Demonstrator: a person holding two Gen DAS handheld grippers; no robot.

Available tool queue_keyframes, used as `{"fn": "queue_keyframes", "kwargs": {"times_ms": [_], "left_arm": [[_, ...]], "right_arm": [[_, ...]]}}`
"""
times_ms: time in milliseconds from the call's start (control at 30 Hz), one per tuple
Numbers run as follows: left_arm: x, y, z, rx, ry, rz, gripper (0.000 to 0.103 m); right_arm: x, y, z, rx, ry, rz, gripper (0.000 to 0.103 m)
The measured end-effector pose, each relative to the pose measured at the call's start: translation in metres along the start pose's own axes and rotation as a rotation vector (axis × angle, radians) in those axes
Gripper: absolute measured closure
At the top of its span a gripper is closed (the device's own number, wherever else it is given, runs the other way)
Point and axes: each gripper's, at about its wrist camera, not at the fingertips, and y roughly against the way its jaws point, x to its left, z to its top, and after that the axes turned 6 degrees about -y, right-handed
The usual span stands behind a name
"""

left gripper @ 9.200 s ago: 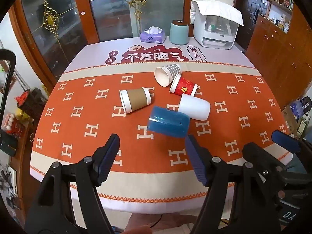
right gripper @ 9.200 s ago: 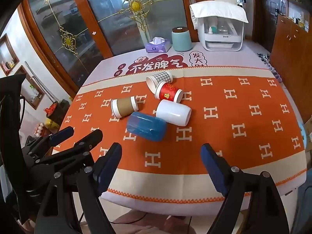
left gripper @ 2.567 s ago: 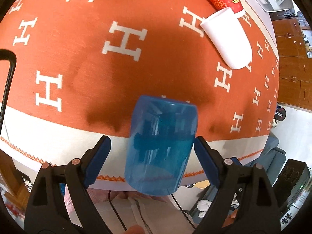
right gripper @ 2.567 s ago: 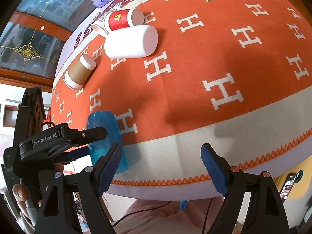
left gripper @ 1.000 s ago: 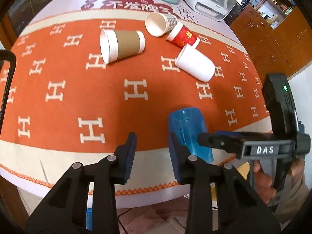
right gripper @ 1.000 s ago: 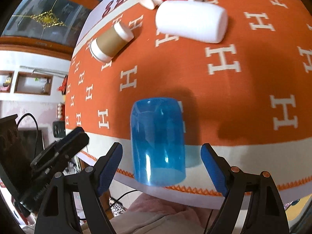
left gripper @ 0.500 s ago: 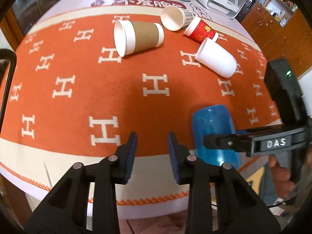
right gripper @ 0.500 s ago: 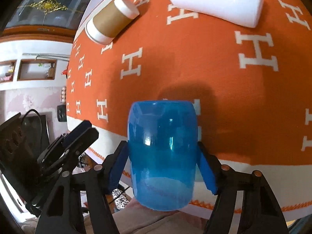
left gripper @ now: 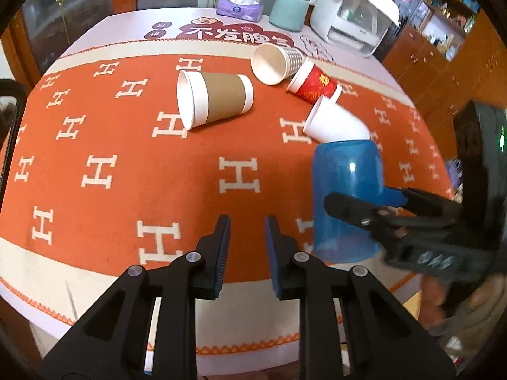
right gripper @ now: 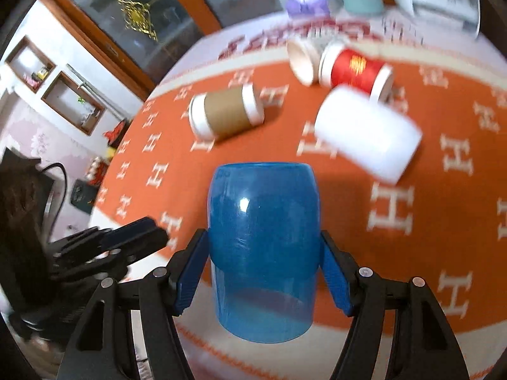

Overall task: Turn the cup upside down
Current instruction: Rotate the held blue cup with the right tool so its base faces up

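Note:
The blue translucent plastic cup [right gripper: 263, 247] stands with its closed end up, near the table's front edge. My right gripper [right gripper: 264, 269] is shut on the blue cup, one pad on each side of its middle. In the left wrist view the blue cup [left gripper: 345, 196] is at the right with the right gripper [left gripper: 396, 212] clamped on it. My left gripper [left gripper: 245, 247] is empty, its jaws nearly closed with a narrow gap, to the left of the cup over the orange cloth.
Several paper cups lie on their sides on the orange H-pattern tablecloth [left gripper: 95, 145]: a brown-sleeved one [left gripper: 215, 103], a checked one [left gripper: 275, 61], a red one [left gripper: 315, 84] and a white one [left gripper: 336, 123]. A tissue box [left gripper: 240, 4], teal canister [left gripper: 290, 11] and white appliance [left gripper: 351, 19] stand at the back.
My right gripper closed on the blue cup and has tilted up, so the far cups and back of the table come into its view. My left gripper, which let go earlier, stays beside it.

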Motion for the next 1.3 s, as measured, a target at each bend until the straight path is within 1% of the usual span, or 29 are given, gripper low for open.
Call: {"fn": "queue_keyframes", "kwargs": {"times_ms": [100,167,267,333,600,700,800,900,1000,1067,1100,1167,1300], "left_arm": [[-0.003,0.001,0.002,-0.026,-0.015,0.033,0.084],[-0.004,0.001,0.002,-0.043,-0.006,0.035,0.084],[-0.005,-0.002,0.0,-0.043,-0.002,0.04,0.084],[-0.004,-0.005,-0.002,-0.039,-0.002,0.053,0.084],[-0.004,-0.012,-0.014,-0.024,0.013,0.061,0.084],[-0.006,-0.013,-0.018,-0.019,0.014,0.06,0.084],[-0.008,-0.011,-0.022,-0.034,0.019,0.063,0.084],[-0.009,-0.009,-0.024,-0.039,0.024,0.057,0.083],[-0.008,-0.011,-0.027,-0.027,0.048,0.051,0.083],[-0.006,-0.013,-0.029,-0.014,0.074,0.044,0.082],[-0.005,-0.014,-0.029,-0.01,0.08,0.043,0.08],[-0.002,-0.015,-0.031,0.0,0.1,0.054,0.07],[0.0,-0.014,-0.034,0.002,0.099,0.072,0.069]], "right_arm": [[0.002,-0.002,-0.005,-0.093,0.038,-0.025,0.034],[0.0,0.0,-0.011,-0.146,0.034,-0.021,0.034],[0.001,-0.005,-0.022,-0.193,0.034,-0.025,0.034],[0.002,-0.002,-0.029,-0.219,0.056,-0.029,0.035],[0.015,0.007,-0.057,-0.223,0.175,-0.053,0.034],[0.016,0.01,-0.066,-0.215,0.179,-0.053,0.034],[0.016,0.012,-0.075,-0.208,0.18,-0.053,0.034],[0.018,0.012,-0.081,-0.204,0.205,-0.066,0.034],[0.021,0.012,-0.084,-0.198,0.229,-0.077,0.034],[0.021,0.01,-0.083,-0.182,0.222,-0.072,0.032],[0.019,0.009,-0.082,-0.167,0.207,-0.066,0.028],[0.013,0.009,-0.081,-0.154,0.158,-0.048,0.025],[0.007,0.013,-0.082,-0.153,0.112,-0.034,0.023]]}}
